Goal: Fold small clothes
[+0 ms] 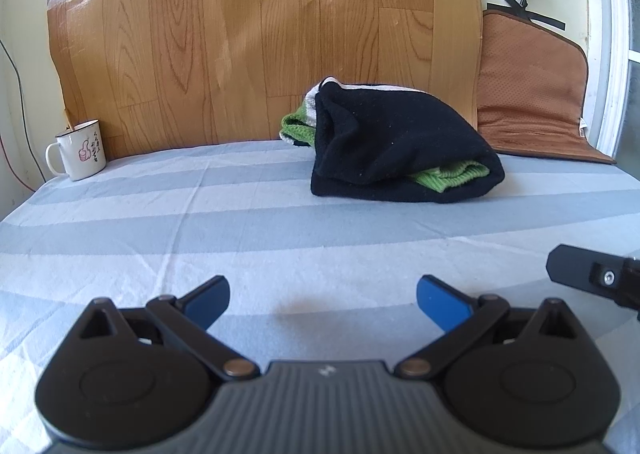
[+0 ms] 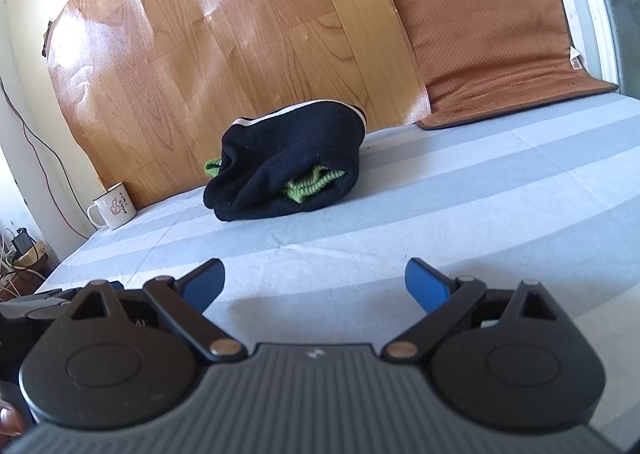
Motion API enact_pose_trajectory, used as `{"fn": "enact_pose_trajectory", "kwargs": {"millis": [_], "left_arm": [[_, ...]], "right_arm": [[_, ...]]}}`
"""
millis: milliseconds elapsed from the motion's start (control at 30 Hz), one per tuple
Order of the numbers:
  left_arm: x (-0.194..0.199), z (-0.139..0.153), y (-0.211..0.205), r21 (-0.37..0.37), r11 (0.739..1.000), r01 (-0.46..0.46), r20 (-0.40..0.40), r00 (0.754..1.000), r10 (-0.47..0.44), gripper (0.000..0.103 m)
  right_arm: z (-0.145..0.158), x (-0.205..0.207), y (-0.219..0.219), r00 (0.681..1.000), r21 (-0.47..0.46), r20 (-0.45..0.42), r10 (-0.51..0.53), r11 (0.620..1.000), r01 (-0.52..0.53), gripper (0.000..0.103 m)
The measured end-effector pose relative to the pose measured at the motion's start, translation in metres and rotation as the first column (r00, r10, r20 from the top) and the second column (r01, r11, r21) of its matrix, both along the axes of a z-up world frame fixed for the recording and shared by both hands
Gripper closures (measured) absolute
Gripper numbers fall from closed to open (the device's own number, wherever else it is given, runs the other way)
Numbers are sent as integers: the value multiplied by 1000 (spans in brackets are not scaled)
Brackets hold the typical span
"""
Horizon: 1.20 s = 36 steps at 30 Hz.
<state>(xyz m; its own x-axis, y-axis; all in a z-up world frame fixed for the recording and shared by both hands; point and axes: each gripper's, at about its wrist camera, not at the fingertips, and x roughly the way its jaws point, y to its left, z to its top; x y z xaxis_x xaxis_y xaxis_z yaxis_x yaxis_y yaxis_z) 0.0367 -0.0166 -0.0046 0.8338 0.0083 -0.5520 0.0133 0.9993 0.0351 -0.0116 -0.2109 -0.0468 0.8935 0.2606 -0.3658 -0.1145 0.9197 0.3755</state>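
Nearby, mug [image 1: 82, 150]; cushion [image 1: 528, 86] beside clothes [image 1: 396, 146]

Striped bed [image 1: 160, 222], clothes bundle [image 1: 396, 146], mug [image 1: 82, 150], mat [image 1: 532, 94]

Bundle of clothes [image 1: 400, 150] on bed [image 1: 240, 238], toward far edge, right of centre in left wrist view. Mug [image 1: 82, 150] on bed at far left corner, well apart from bundle. Wood panel [image 1: 260, 34] upright behind bed, behind both mug and bundle. Cushion [image 1: 532, 94] right of panel, leaning on wall, lower edge on bed, just right of bundle. Left gripper [image 1: 323, 304] and right gripper [image 2: 315, 286] at near side, fingers spread, nothing between. Right gripper to right of left.
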Motion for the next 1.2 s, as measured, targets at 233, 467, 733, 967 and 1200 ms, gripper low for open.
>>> {"fn": "enact_pose_trajectory", "kwargs": {"millis": [233,467,733,967,1200], "left_arm": [[0,0,0,0,1000,0,0,1000,0,0],[0,0,0,-3,1000,-3,-6,1000,3,0],[1,-1,1,-4,1000,-2,-7,1000,2,0],[1,-1,1,-4,1000,-2,-7,1000,2,0],[0,-2,1,-3,1000,0,-6,1000,0,0]], "right_arm": [[0,3,-1,1000,3,-7,7,1000,-7,5],[-1,3,-2,1000,9,-12,9,1000,-9,5],[-1,3,-2,1000,9,-11,9,1000,-9,5],[0,2,-2,1000,10,-7,8,1000,-8,5],[0,2,-2,1000,12,-4,7,1000,-7,5]]}}
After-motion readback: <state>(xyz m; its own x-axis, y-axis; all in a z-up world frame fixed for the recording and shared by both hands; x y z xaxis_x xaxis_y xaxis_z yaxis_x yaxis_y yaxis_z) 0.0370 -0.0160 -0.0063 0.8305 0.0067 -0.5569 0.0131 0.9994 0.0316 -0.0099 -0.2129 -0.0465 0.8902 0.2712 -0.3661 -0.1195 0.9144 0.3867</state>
